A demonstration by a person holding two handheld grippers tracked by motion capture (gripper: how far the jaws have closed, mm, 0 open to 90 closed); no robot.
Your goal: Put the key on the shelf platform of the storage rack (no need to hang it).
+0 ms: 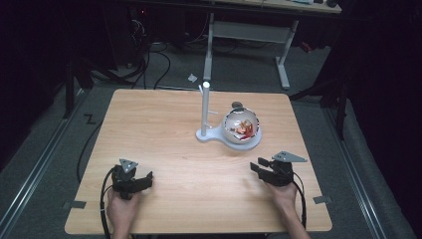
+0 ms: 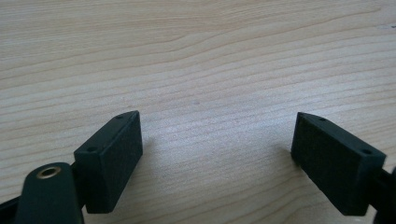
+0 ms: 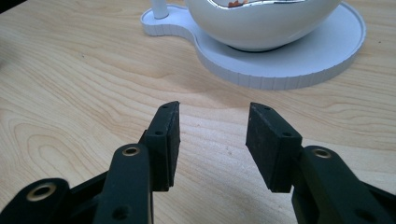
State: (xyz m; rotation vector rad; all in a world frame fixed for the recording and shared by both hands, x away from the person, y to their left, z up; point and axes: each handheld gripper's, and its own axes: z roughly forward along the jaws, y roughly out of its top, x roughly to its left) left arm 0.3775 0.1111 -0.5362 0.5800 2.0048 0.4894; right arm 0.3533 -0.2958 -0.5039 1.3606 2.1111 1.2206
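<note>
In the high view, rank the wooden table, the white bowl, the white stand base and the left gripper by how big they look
1. wooden table
2. white stand base
3. white bowl and left gripper: look about alike, so unranked.

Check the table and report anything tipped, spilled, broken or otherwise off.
Nothing stands out. The white bowl sits upright on the round part of the white stand, its post vertical, with nothing spilled on the table. The left gripper and right gripper rest near the table's front edge, both open and holding nothing.
</note>
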